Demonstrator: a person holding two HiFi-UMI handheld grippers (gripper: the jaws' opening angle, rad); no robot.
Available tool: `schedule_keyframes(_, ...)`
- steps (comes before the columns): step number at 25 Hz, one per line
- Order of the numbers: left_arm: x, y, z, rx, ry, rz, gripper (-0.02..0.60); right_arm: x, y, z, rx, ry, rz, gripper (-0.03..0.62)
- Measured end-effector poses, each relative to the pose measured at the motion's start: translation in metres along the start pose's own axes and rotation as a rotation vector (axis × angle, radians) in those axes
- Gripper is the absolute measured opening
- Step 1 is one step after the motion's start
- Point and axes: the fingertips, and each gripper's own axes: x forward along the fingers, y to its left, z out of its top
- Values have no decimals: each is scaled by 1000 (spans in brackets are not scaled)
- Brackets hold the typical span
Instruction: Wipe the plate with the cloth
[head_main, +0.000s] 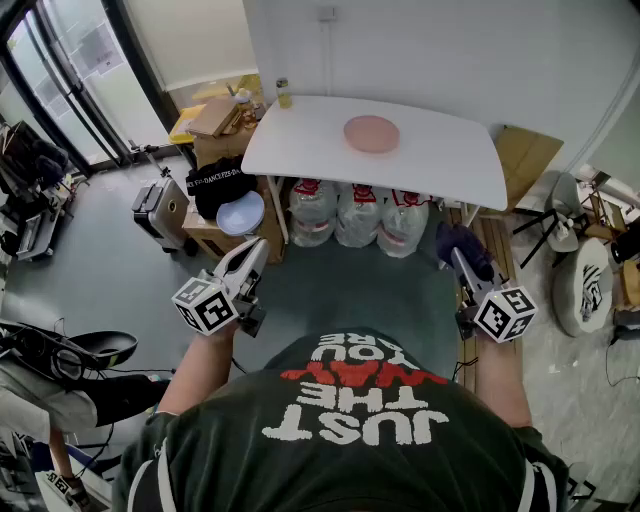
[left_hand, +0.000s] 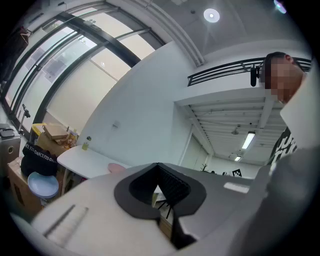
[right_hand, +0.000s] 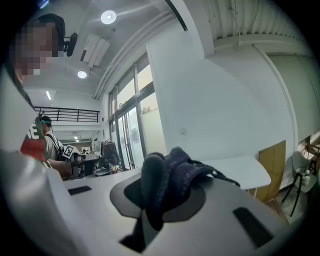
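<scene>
Right tool (right_hand: 156, 202), dark cloth (right_hand: 175, 172) between its jaws.

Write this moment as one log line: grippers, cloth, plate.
left gripper: shut, empty | right gripper: shut on cloth | plate: on table, far from both | wiping: not begun

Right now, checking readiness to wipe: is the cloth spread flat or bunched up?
Bunched up: the cloth sits wadded in the right gripper, clamped between its jaws, with folds bulging above them.
</scene>
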Motion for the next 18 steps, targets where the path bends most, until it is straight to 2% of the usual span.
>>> schedule_keyframes(5,4,4,0,-1,12,1,0,2,0,1,4,-11,-4,29)
schedule_keyframes(18,33,-29,-17,2,13,23,-1,-22,-34,3,-7,-24,15,31)
